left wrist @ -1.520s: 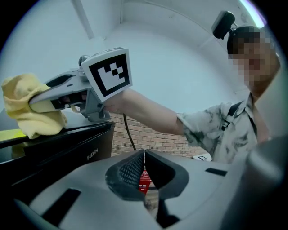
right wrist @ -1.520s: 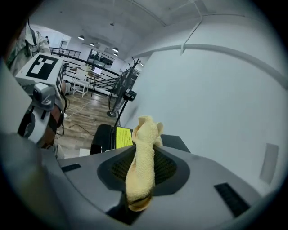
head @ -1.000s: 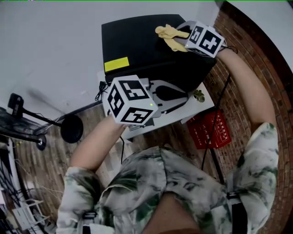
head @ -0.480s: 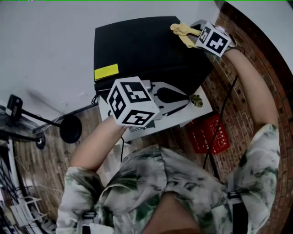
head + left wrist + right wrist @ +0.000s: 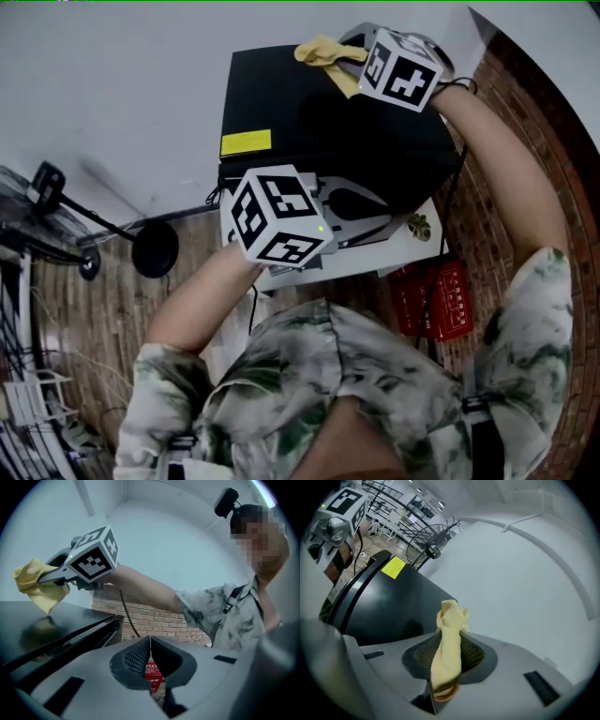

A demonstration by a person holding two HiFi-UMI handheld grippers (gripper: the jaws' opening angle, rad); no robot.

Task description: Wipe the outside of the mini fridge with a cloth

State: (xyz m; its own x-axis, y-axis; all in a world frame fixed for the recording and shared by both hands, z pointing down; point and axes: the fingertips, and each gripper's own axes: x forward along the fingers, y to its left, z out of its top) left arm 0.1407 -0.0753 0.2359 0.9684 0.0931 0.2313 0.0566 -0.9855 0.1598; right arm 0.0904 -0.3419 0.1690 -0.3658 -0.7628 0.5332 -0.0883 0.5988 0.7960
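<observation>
Nearest the person, the left gripper (image 5: 150, 656) hangs at the front edge of the black mini fridge (image 5: 309, 112), over the white stand (image 5: 394, 251) that the fridge sits on – its jaws pressed together with nothing between them. A red crate (image 5: 431, 300) lies on the floor to the right of the stand. A yellow sticker (image 5: 246, 142) marks the fridge's top near its front left corner. At the far edge of that top, close to the white wall (image 5: 112, 84), the right gripper (image 5: 445, 667) is clamped on a yellow cloth (image 5: 449, 634) – the bunched free end pokes out beyond the jaws and rests on the glossy black surface.
</observation>
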